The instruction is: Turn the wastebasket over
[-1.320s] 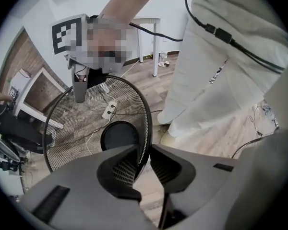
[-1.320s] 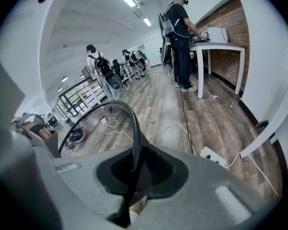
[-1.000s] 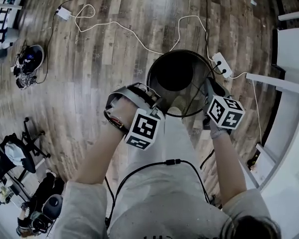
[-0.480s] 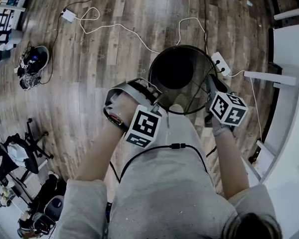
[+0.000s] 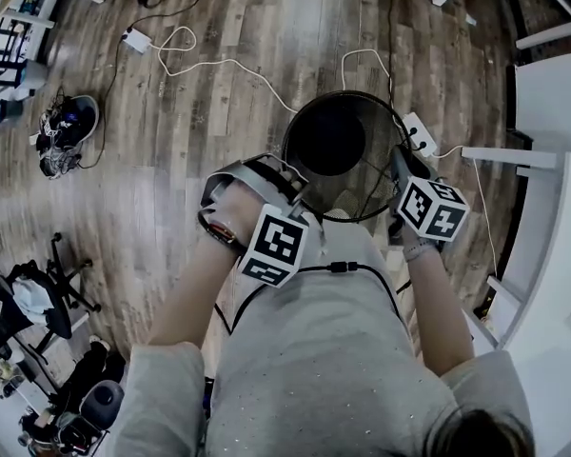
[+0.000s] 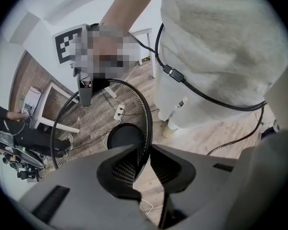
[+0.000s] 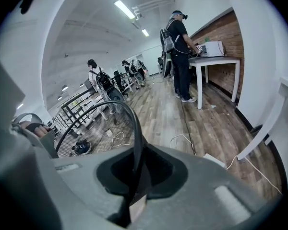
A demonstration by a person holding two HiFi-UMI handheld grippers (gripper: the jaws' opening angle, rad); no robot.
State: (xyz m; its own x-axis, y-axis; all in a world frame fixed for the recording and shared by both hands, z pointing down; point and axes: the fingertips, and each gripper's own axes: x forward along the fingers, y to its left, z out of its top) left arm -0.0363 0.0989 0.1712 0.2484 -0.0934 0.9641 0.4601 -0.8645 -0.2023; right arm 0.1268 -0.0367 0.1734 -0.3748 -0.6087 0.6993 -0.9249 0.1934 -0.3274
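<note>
The wastebasket (image 5: 331,146) is a round black wire-mesh bin with a solid dark bottom, mouth up, held above the wood floor in front of the person's legs. My left gripper (image 5: 302,208) is shut on the near left part of its rim. In the left gripper view the rim wire (image 6: 145,128) runs between the two pads of the left gripper (image 6: 145,163). My right gripper (image 5: 398,163) is shut on the right side of the rim. The right gripper view shows the rim (image 7: 134,143) pinched in the right gripper (image 7: 134,176), with the mesh wall (image 7: 98,128) to its left.
A white power strip (image 5: 421,131) and white cables (image 5: 219,63) lie on the floor behind the bin. White tables (image 5: 552,93) stand at the right. Shoes (image 5: 65,127) and a chair (image 5: 29,298) are at the left. Other people (image 7: 180,47) stand far off by a table.
Both grippers have risen with the wastebasket, which now hangs higher over the floor and a little further from the person. Both grips on the rim are unchanged.
</note>
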